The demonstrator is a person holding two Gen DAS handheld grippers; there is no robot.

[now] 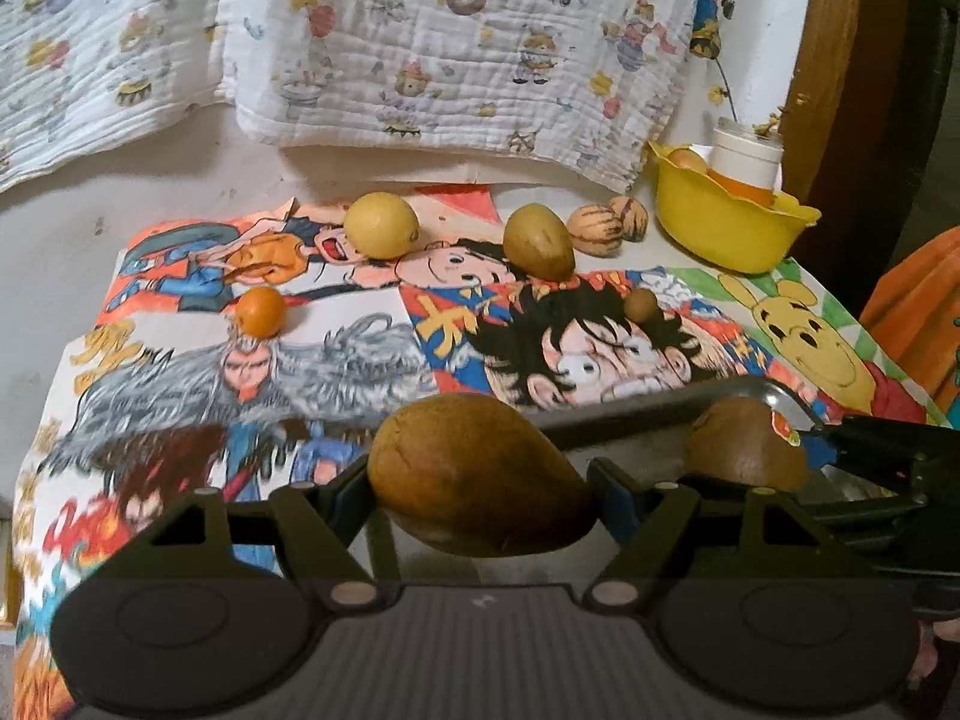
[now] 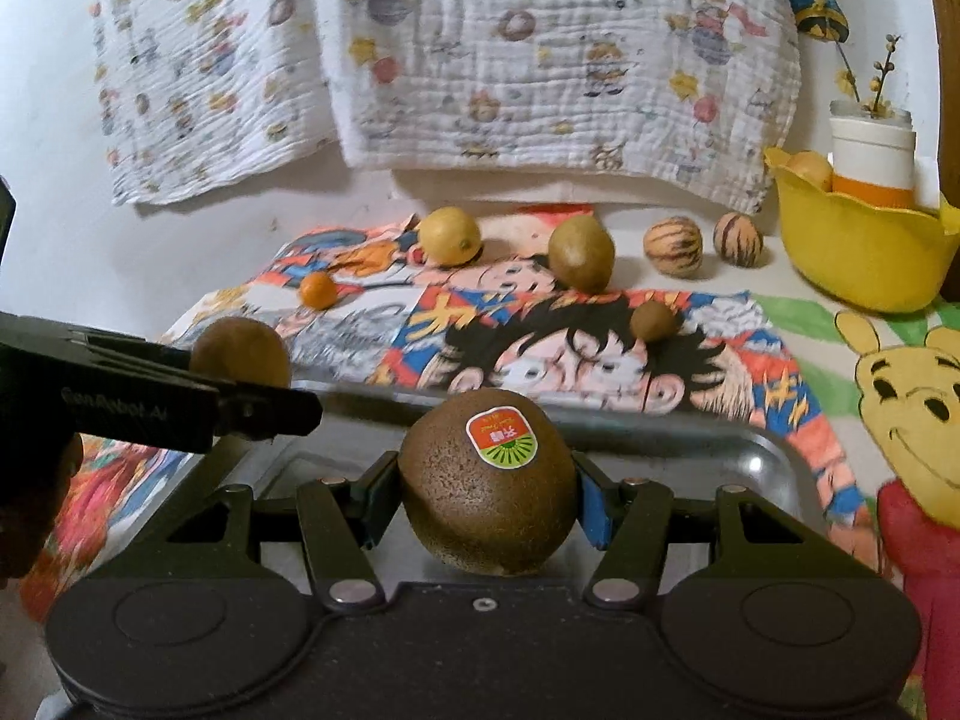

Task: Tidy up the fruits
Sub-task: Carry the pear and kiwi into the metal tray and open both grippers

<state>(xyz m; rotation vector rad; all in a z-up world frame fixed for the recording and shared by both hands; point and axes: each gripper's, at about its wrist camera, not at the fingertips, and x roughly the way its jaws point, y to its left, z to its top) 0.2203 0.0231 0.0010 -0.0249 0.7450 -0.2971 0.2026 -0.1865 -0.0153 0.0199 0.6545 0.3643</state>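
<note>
My left gripper (image 1: 480, 489) is shut on a brown pear-shaped fruit (image 1: 474, 468), held above a steel tray (image 1: 780, 402). My right gripper (image 2: 480, 492) is shut on a kiwi with a red sticker (image 2: 486, 480), above the same tray (image 2: 750, 450). The right gripper and its kiwi (image 1: 744, 444) show at the right of the left wrist view. The left gripper and its fruit (image 2: 240, 354) show at the left of the right wrist view. On the cartoon cloth (image 2: 540, 324) lie a lemon (image 2: 450, 236), a green-brown fruit (image 2: 581, 251), a small orange (image 2: 317, 290) and a small brown fruit (image 2: 653, 320).
Two striped round fruits (image 2: 672, 247) lie at the back right. A yellow bowl (image 2: 864, 252) beside them holds a fruit and a white jar. A printed blanket (image 2: 480, 60) hangs behind. A wooden chair back (image 1: 828, 60) stands at the far right.
</note>
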